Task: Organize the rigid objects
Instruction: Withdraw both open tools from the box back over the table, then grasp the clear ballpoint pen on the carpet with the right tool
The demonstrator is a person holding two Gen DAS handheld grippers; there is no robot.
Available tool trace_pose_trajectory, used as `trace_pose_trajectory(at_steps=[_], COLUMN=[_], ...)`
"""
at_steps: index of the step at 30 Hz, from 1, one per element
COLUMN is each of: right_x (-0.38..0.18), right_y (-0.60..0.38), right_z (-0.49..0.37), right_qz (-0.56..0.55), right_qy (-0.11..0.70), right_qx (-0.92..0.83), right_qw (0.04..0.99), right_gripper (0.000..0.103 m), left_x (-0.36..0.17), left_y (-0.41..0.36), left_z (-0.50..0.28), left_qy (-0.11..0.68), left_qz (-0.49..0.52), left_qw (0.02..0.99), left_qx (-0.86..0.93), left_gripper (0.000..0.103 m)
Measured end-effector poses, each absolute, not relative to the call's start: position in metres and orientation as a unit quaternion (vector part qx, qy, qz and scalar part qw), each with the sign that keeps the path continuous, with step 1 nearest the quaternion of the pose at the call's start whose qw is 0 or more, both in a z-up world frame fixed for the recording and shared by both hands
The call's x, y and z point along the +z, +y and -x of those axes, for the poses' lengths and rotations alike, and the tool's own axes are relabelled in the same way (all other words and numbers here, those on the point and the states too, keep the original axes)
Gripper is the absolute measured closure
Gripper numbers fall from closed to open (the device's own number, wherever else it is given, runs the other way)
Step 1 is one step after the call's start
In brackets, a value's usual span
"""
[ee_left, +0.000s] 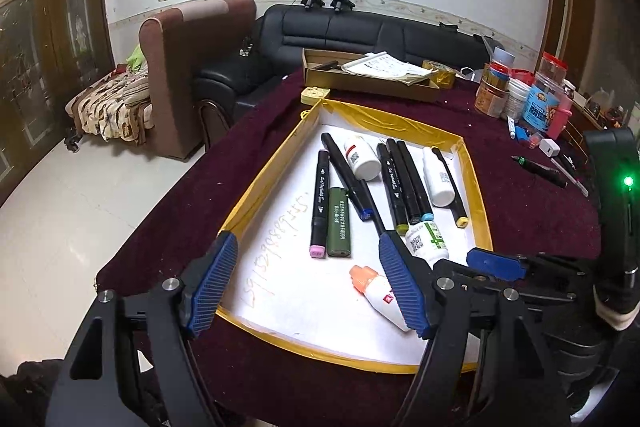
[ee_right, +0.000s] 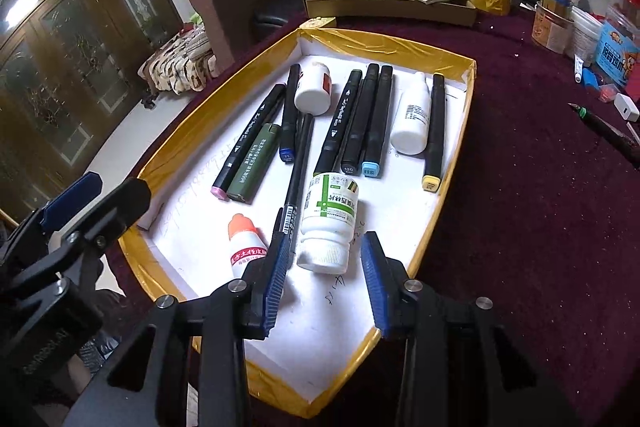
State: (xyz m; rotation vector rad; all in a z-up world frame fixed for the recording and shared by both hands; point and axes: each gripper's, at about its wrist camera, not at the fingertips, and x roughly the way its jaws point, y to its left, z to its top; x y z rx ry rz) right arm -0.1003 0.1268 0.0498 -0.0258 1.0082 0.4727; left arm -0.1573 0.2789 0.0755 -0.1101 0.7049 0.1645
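1. Blue-padded fingers of the right gripper (ee_right: 326, 283) stand spread, holding nothing, just short of a white pill bottle (ee_right: 329, 227) with a green label that lies on its side in the tray (ee_right: 448, 183).
2. Beside that bottle lie a small white bottle with an orange cap (ee_right: 244, 243) and a long black pen (ee_right: 298, 163).
3. Farther in, black markers (ee_right: 366, 119) lie side by side, with a green tube (ee_right: 252, 163), a round white jar (ee_right: 314, 89) and a tall white bottle (ee_right: 412, 115) among them.
4. The left gripper (ee_left: 308, 283) hangs released over the tray's near left corner, empty; its right finger overlaps the orange-capped bottle in view, and contact cannot be told.
5. The yellow-edged, white-floored tray rests on a dark red tablecloth (ee_right: 520, 187).
6. Beyond it sit a cardboard box (ee_left: 360, 83) holding papers and a cluster of jars (ee_left: 520, 91).
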Motion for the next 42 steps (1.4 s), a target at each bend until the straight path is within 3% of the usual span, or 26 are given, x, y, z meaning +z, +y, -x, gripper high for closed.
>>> trace_pose_trajectory(at_steps=[10, 16, 26, 35, 39, 42], right_x=[0.055, 0.063, 0.063, 0.027, 0.018, 0.017], right_y=[0.098, 0.026, -0.141, -0.231, -0.224, -0.194], right_z=[0.105, 0.104, -0.010, -0.130, -0.130, -0.111], right_qz=[-0.028, -0.062, -0.070, -0.156, -0.176, -0.150], right_qy=[0.467, 0.441, 0.410, 0.458, 0.481, 0.512], right_qx=[0.250, 0.209, 0.009, -0.036, 0.026, 0.110], right_qw=[0.848, 0.871, 0.909, 0.874, 0.858, 0.839], right_gripper=[0.068, 0.064, 0.064, 0.064, 0.063, 0.067], left_x=[0.079, 0.090, 0.095, 0.089, 0.088, 0.087], left_y=[0.268, 0.257, 0.193, 0.171, 0.166, 0.159], left_z=[0.159, 0.163, 0.150, 0.139, 0.133, 0.126], left_qy=[0.349, 0.324, 0.332, 0.362, 0.365, 0.366], left_qz=[0.057, 0.101, 0.089, 0.081, 0.079, 0.082], left_qw=[0.934, 0.941, 0.934, 0.923, 0.922, 0.920], left_qx=[0.050, -0.005, -0.098, -0.101, -0.106, -0.117], left_gripper=[0.030, 0.030, 0.030, 0.030, 0.030, 0.030])
